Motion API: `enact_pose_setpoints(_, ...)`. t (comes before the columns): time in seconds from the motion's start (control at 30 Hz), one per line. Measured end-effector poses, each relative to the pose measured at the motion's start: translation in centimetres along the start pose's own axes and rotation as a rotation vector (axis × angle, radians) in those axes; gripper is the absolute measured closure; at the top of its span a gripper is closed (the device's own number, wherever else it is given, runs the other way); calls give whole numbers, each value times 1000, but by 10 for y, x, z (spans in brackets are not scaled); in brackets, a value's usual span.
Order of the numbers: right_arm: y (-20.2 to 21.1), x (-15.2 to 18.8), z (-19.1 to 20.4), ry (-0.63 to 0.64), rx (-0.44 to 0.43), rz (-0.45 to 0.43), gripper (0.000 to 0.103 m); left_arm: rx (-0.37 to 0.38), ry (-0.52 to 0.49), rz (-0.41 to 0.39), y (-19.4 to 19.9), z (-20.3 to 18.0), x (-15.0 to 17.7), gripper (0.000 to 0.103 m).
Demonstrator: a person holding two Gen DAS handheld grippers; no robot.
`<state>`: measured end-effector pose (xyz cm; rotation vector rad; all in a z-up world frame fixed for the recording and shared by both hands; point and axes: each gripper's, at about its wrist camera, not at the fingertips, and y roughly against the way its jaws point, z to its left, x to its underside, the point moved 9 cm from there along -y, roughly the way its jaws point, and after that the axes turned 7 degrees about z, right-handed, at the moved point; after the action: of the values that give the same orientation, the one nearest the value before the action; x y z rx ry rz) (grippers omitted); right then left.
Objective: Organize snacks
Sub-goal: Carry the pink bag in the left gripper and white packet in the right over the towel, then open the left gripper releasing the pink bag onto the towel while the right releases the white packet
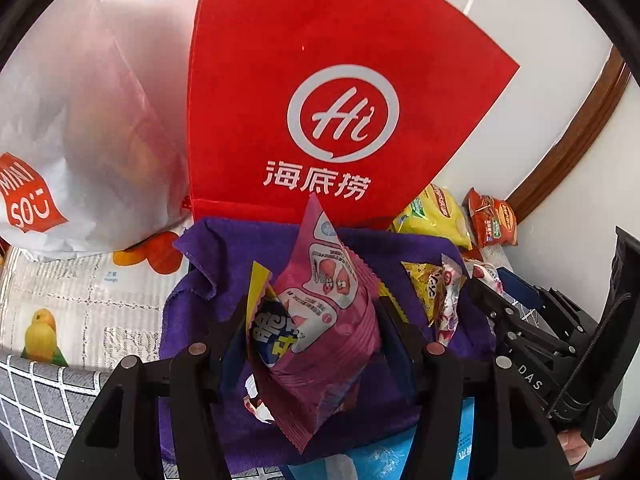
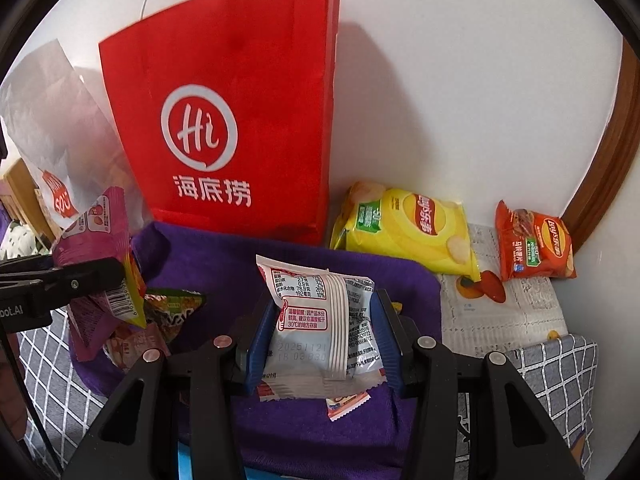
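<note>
Underneath, purple cloth (image 2: 320, 432) on checked bedding (image 2: 560, 364), white wall (image 2: 460, 100) behind.

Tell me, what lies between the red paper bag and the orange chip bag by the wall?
A yellow chip bag, lying beside the red paper bag, with bare tablecloth before the orange chip bag; the right wrist view shows it.

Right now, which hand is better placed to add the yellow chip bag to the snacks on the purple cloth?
Probably right: the yellow chip bag lies on the right gripper's side. Both grippers already hold packets.

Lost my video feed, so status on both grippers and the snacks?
Left gripper shut on pink packet. Right gripper shut on white packet. Both above purple cloth. Nothing blocking.
</note>
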<state>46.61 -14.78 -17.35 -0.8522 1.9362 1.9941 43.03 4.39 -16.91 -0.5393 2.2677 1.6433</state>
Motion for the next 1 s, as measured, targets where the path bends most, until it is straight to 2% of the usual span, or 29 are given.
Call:
enact_pose_setpoints(0.7, -26, 12, 12, 36, -3, 63, 55, 18, -25, 29, -20, -7, 4, 44)
enact_pose_setpoints(1.0, -30, 13, 9, 34, 7, 72, 59, 22, -38, 47, -28, -11, 6, 44)
